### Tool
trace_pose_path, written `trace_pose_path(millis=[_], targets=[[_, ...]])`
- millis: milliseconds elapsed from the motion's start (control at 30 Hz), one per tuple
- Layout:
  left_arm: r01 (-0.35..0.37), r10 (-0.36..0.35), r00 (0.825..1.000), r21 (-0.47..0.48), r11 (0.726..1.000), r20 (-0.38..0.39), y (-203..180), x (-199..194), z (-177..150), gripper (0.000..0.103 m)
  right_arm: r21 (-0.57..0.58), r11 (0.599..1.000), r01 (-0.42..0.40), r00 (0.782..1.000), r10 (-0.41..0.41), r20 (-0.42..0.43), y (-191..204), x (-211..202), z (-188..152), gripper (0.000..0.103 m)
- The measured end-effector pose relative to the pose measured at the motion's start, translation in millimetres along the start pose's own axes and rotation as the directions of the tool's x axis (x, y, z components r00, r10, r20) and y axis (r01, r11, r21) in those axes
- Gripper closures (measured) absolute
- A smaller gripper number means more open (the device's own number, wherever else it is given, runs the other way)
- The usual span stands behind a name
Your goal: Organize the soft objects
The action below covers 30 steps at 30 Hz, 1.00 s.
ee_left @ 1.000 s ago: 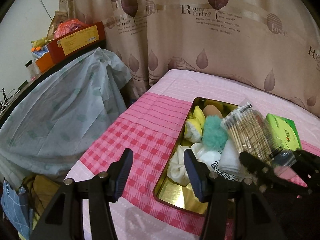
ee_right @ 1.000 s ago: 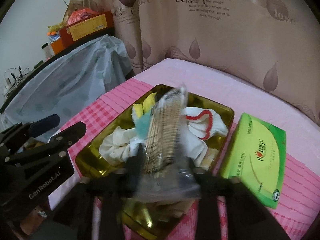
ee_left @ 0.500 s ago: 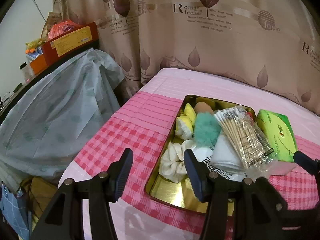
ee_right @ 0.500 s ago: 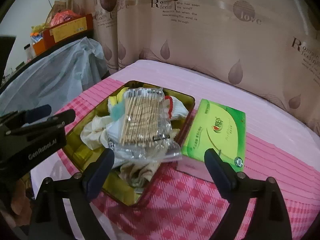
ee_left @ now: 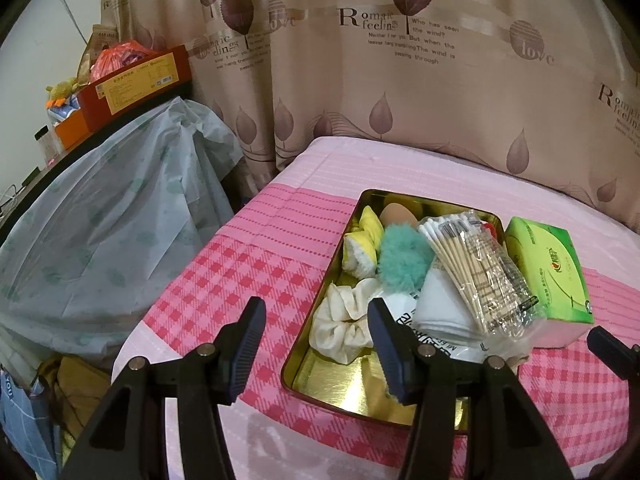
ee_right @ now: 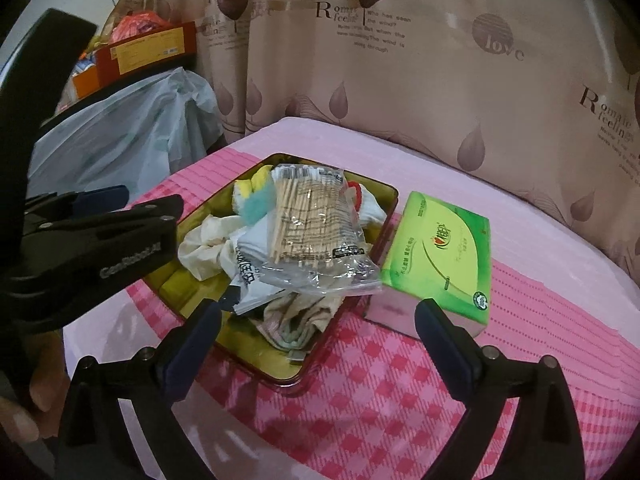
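in the left wrist view, the left gripper hangs above the near left corner of the gold tray, with its jaws wide apart and nothing between them. the tray stands on the pink checked cloth and is nearly full: a cream scrunchie lies near the front, a teal pompom and a yellow soft piece behind it, and the bag of cotton swabs lies on top of a white folded cloth. the green tissue pack stands outside, touching the right wall of the tray.

in the right wrist view, the right gripper is also wide and holds nothing; it hovers in front of the tray's near corner. the swab bag rests loose on the heap, with one clear corner over the tray rim toward the tissue pack. a beige cloth bulges at the front of the tray.

i judge that the placing of the swab bag is finished, and the tissue pack is the only soft thing not in the tray. the next move probably calls for the right gripper to go over the pack and close on its sides, which will yield, so a firm but gentle grip is needed.
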<state>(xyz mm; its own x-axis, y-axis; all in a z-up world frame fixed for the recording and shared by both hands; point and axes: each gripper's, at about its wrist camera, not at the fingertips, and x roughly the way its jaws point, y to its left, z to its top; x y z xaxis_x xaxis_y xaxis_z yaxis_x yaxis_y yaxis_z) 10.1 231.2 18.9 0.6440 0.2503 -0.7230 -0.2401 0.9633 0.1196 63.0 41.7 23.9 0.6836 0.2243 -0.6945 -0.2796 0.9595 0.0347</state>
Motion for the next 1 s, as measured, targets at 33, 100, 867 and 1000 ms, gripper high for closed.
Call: trace_pose_path(millis=[33,100,867,1000], targets=[[0.0,0.0,1.0,0.0,1.0,0.0,0.2,0.1,0.1,0.049,0.0,1.0,-0.002,1.0,0.002,-0.001,0.3,-0.3,-0.5,0.007],[0.0,0.0,1.0,-0.001,1.0,-0.001,0.2,0.2,0.1,0.049,0.001,1.0,-0.006,1.0,0.006,-0.006,0.8,-0.3,-1.9,0.007],[0.008,-0.008,1.0,0.012,1.0,-0.008,-5.4,0.2,0.7,0.049,0.013,1.0,0.006,1.0,-0.006,-0.021,-1.0,0.6,-6.8,0.006],[0.009,-0.009,1.0,0.014,1.0,-0.006,-5.7,-0.6,0.8,0.049,0.016,1.0,0.004,1.0,-0.003,-0.023,-0.5,0.8,-7.2,0.006]])
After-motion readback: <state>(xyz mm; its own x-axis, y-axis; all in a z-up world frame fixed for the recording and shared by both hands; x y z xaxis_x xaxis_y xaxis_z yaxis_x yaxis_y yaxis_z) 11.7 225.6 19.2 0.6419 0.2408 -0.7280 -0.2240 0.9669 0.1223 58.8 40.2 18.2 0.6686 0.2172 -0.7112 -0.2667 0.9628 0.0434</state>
